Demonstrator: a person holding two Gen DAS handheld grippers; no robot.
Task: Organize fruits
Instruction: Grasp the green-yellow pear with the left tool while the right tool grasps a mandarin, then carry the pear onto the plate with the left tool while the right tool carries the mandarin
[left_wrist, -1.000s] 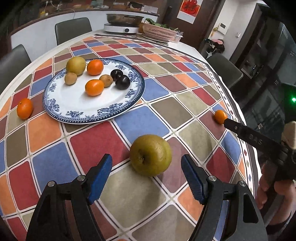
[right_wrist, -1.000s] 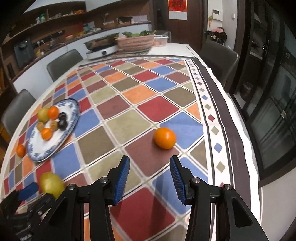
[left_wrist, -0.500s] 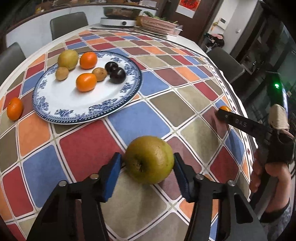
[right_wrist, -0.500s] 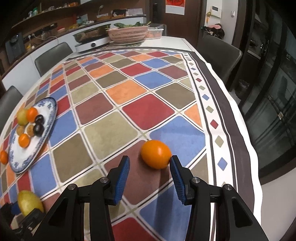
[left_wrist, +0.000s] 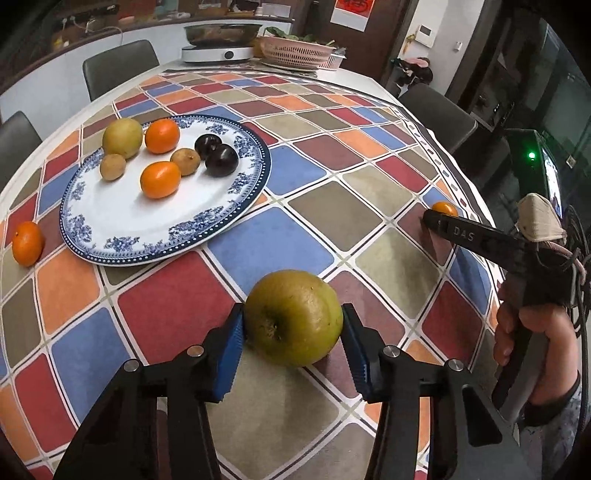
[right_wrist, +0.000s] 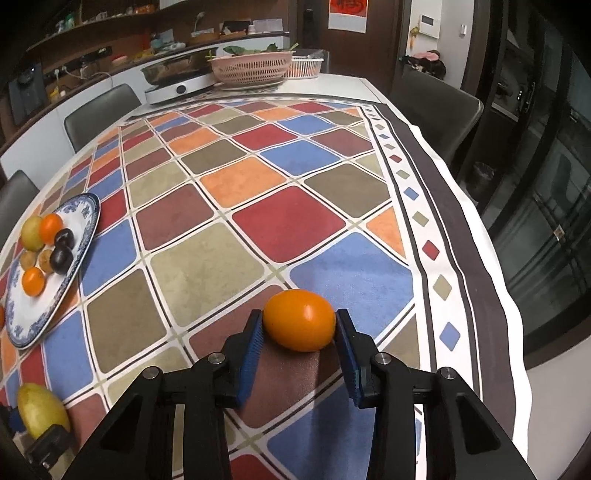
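A yellow-green pear (left_wrist: 293, 316) sits on the checkered tablecloth between the blue pads of my left gripper (left_wrist: 293, 338), which is shut on it. An orange (right_wrist: 300, 319) sits between the pads of my right gripper (right_wrist: 299, 341), which is shut on it; both pads touch it. The blue-and-white plate (left_wrist: 110, 225) at the left holds a pear, two oranges, two kiwis and two dark plums. The plate also shows in the right wrist view (right_wrist: 22, 317). A loose orange (left_wrist: 27, 243) lies on the cloth left of the plate.
An electric hotpot (left_wrist: 221, 40) and a pink basket (left_wrist: 299, 51) stand at the table's far end. Grey chairs (left_wrist: 122, 66) surround the table. The table's right edge (right_wrist: 491, 295) drops off beside a glass door.
Both grippers have moved forward and closed: the left pads now press the pear, and the right pads have come around the orange and touch it.
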